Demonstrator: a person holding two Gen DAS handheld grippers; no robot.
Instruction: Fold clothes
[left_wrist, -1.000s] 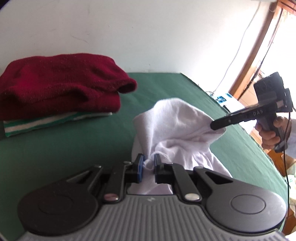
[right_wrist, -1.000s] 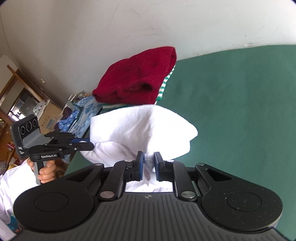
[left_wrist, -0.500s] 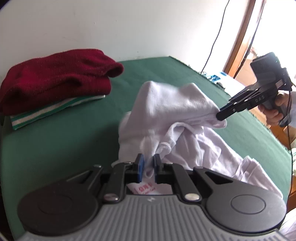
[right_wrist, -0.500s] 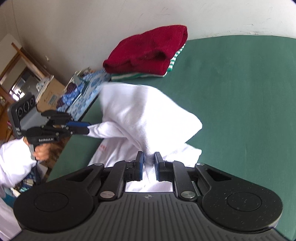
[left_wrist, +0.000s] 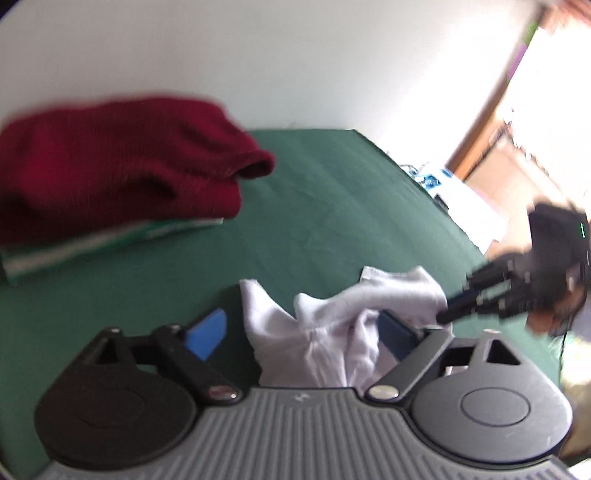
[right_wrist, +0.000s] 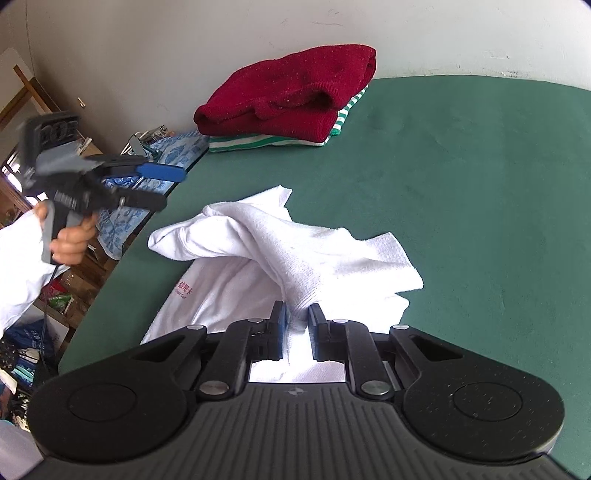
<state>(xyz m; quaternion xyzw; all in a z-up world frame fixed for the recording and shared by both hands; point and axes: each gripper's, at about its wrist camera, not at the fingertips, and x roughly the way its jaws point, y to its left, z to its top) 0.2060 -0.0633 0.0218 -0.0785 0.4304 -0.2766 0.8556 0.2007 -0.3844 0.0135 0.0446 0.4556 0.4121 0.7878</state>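
Note:
A white garment (right_wrist: 295, 251) with a small red print lies crumpled on the green table (right_wrist: 461, 184). My right gripper (right_wrist: 297, 321) is shut on a fold at its near edge. In the left wrist view the same gripper (left_wrist: 447, 314) pinches the cloth from the right. My left gripper (left_wrist: 301, 332) has its jaws opening wide. The garment (left_wrist: 332, 325) lies loose between them, and the blue pads (left_wrist: 207, 332) are not pressing on it. Seen from the right wrist, the left gripper (right_wrist: 166, 184) hangs past the table's left edge, apart from the cloth.
A folded red sweater (right_wrist: 291, 96) sits on a green-and-white striped garment (right_wrist: 273, 142) at the table's far side by the wall. A blue patterned cloth (right_wrist: 177, 147) and floor clutter lie beyond the left edge. A hand (right_wrist: 70, 240) holds the left gripper.
My left gripper's jaws went from shut on the white garment to wide open and it drew back. The lifted garment dropped flat onto the table. The right gripper kept its grip.

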